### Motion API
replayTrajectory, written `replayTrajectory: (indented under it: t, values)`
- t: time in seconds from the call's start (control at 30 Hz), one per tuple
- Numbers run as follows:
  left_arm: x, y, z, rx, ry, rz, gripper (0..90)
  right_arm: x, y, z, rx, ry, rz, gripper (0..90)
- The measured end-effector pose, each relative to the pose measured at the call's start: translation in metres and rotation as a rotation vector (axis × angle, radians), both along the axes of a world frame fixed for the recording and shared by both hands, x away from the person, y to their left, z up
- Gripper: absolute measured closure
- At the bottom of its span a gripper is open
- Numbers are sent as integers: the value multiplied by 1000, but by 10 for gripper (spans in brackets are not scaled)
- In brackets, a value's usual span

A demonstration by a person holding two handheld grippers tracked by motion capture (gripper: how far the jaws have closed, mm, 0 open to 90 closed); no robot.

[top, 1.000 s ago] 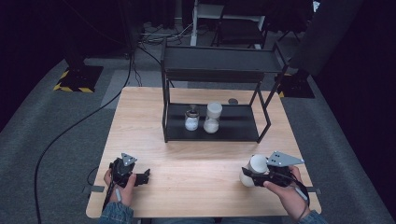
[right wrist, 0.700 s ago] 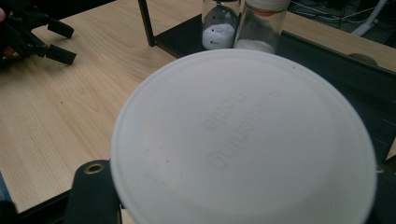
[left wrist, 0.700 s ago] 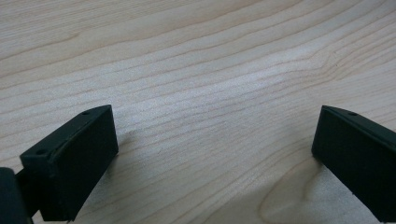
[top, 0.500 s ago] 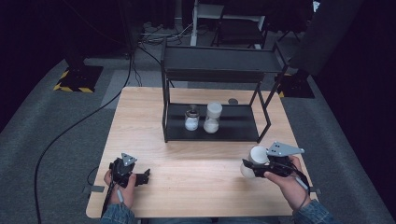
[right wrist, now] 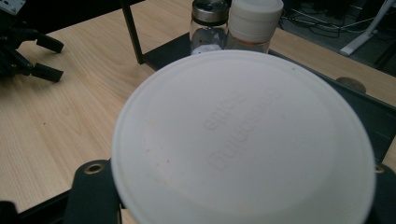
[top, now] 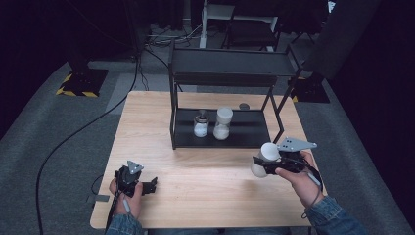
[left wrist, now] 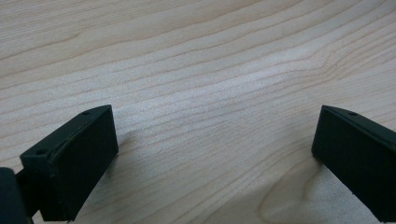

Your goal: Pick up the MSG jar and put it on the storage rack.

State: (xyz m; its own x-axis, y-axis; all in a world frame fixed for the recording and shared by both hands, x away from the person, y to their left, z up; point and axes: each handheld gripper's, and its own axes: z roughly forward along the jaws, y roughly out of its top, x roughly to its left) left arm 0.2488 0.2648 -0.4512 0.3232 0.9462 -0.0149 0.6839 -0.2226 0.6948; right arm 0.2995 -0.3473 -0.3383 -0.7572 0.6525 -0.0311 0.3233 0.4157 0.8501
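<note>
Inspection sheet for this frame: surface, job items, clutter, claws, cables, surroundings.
Surface: wooden table, bare at the front.
Job's things: white-lidded jar in the right claw, held near the black shelf rack; two more jars, a glass shaker and a white-capped jar, on its lower shelf.
Clutter: small dark disc behind the rack.
Claws: left claw open, jaws wide apart over bare wood; right shut on the jar.
Cables: black cable across the floor at left.
Surroundings: grey carpet, dark room.
</note>
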Motion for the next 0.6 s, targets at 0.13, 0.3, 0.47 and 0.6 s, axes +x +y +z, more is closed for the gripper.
replayTrajectory:
  t: [0.13,0.3,0.47,0.6]
  values:
    - [0,0,0,0,0,0,3,7,0,4,4,-4,-3,338]
    - [0,0,0,0,0,0,2,14,3,10,3,-12,-3,338]
    - [0,0,0,0,0,0,3,23,6,15,7,-11,3,338]
    - [0,0,0,-1,0,1,3,29,9,18,0,-22,2,332]
